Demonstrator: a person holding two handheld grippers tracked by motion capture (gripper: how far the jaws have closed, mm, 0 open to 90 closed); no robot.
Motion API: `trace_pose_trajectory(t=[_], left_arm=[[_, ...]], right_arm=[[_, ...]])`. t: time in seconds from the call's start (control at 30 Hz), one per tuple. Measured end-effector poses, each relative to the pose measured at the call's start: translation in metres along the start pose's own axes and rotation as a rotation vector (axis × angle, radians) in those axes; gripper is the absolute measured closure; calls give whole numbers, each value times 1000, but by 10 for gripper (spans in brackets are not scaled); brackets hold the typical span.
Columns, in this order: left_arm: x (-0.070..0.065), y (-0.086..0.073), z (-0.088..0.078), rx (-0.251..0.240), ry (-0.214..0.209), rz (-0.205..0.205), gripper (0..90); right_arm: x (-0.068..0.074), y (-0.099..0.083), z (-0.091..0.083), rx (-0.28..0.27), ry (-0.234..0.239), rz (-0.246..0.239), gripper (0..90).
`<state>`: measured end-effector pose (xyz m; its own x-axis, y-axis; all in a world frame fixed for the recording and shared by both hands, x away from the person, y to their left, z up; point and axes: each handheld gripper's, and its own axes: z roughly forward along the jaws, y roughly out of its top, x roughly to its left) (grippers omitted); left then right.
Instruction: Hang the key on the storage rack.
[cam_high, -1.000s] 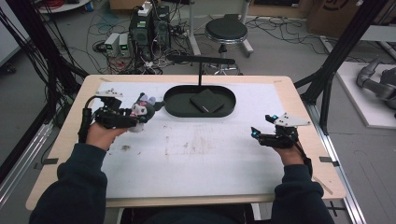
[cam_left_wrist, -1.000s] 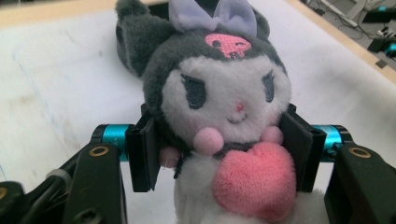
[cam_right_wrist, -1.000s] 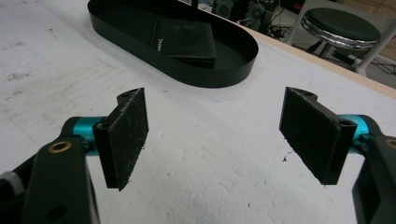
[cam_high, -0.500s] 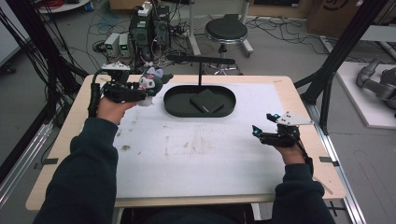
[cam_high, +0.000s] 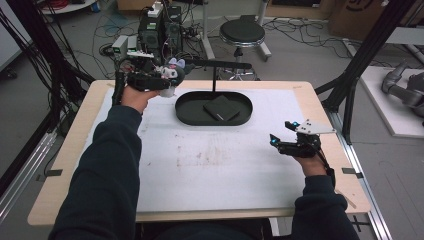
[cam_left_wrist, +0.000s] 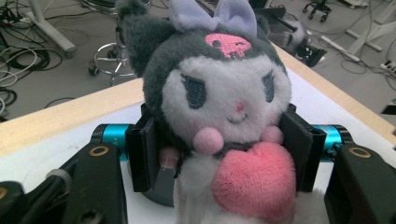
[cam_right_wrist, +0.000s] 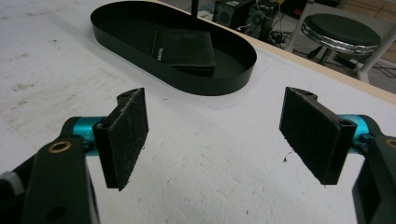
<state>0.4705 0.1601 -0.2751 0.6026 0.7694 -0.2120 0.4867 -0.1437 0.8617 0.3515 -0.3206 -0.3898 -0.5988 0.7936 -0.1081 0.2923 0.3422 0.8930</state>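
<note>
Left gripper (cam_high: 167, 80): clamped on a plush toy (cam_left_wrist: 219, 116), jaws pressed into its soft sides at shoulder level; raised above the table's far left corner in the high view.

Plush toy: dark grey hood, white face, lilac bow, pink skull patch and a pink heart at its chest; short, fuzzy pile; held upright, long axis running head to foot, facing the left gripper's camera.

Right gripper (cam_right_wrist: 215, 140): jaws wide apart with nothing between them; felt-like black pads (cam_right_wrist: 126, 135) scuffed with lint; rests low at the table's right side (cam_high: 295, 145).

Key relation: the black oval tray (cam_high: 187, 112) lies just right of the toy in the high view and lower than it, its long axis running across the table; the left hand is by far the nearer.

Tray: smooth, thin upright wall; a flat black wallet (cam_right_wrist: 184, 49) lies inside, off-centre.

Stand: a thin black post and crossbar (cam_high: 215, 65) rise behind the tray, close to the toy's likely path.

Table (cam_high: 210, 165): white sheet, stained and grainy, on pale wood.
</note>
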Motion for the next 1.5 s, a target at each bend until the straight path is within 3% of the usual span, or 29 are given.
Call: trace_pose_trajectory(t=[0.33,0.7,1.0,1.3,1.5], left_arm=[[12,5,23,-51,-11,-57,398],[29,4,33,-114,-36,-124,398],[29,3,38,-128,-36,-127,398],[33,-3,40,-113,21,-107,398],[39,-23,40,-68,116,-83,399]], right_arm=[[-1,0,0,0,3,2,242],[0,-1,1,6,8,1,242],[0,-1,0,7,9,4,242],[-1,-2,-1,5,7,1,242],[0,-2,-1,7,11,10,242]])
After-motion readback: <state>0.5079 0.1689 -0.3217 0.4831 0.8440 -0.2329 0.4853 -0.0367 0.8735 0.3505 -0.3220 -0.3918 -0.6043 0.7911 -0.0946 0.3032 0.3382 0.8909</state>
